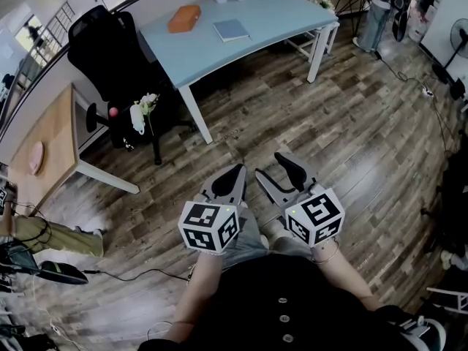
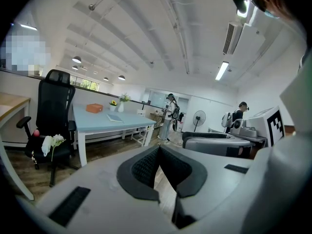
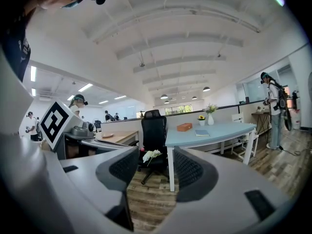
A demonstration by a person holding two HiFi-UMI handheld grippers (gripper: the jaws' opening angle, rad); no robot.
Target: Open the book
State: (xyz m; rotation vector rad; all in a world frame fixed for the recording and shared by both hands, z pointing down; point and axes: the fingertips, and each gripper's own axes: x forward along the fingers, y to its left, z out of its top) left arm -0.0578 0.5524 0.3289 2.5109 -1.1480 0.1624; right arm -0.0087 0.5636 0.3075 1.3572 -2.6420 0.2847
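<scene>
The person holds both claws low in front of the body, above the wooden floor (image 1: 365, 130); neither touches anything. The left claw (image 2: 159, 150) is clenched, its two dark pads meeting at the tips with nothing between them; in the head view it sits at the left (image 1: 235, 174), its marker cube nearest the body. The right claw (image 3: 156, 167) is released, its jaws standing apart and empty; through the gap the black office chair (image 3: 153, 130) shows far behind, with white flowers (image 3: 151, 155) on its seat. In the head view the right claw (image 1: 276, 170) lies just beside the left one.

The book (image 1: 231, 29) lies closed and flat on the light blue surface (image 1: 278, 13), well apart from both claws, across the room; an orange box (image 1: 184, 18) rests near it on the same surface, apart from it. The book also shows small in the left gripper view (image 2: 115, 117) and the right gripper view (image 3: 202, 132).
</scene>
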